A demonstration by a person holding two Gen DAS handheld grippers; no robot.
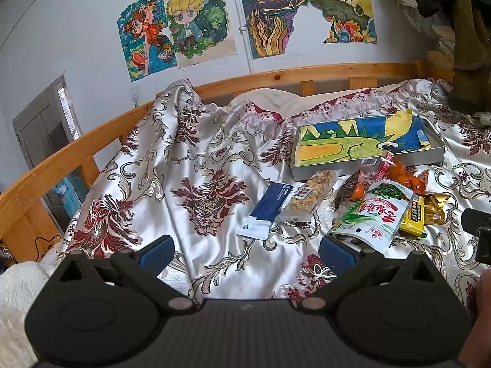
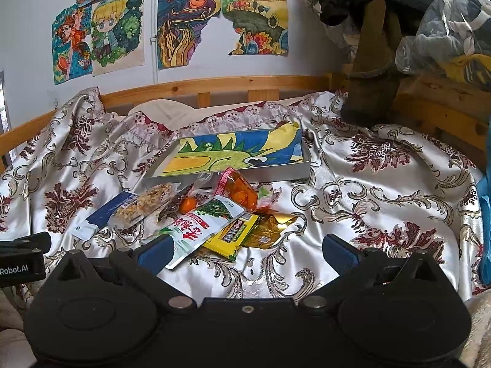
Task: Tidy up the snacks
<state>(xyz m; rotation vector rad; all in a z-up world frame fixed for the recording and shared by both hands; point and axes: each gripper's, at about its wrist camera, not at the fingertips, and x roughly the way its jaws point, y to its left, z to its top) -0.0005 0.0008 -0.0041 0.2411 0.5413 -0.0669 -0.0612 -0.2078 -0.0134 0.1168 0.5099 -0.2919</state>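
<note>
A pile of snack packets lies on a floral satin bedspread. It includes a blue and white packet, a clear nut bar, a white and green pouch, an orange packet and a yellow packet. Behind them sits a shallow grey tray lined with a crocodile drawing. My left gripper is open and empty, left of the pile. My right gripper is open and empty, just in front of the white pouch, yellow packet and gold packet. The tray lies beyond.
A wooden bed rail runs behind the bedspread, with drawings on the wall above. Dark clothing and a plastic bag hang at the right. The left gripper's body shows at the right view's left edge.
</note>
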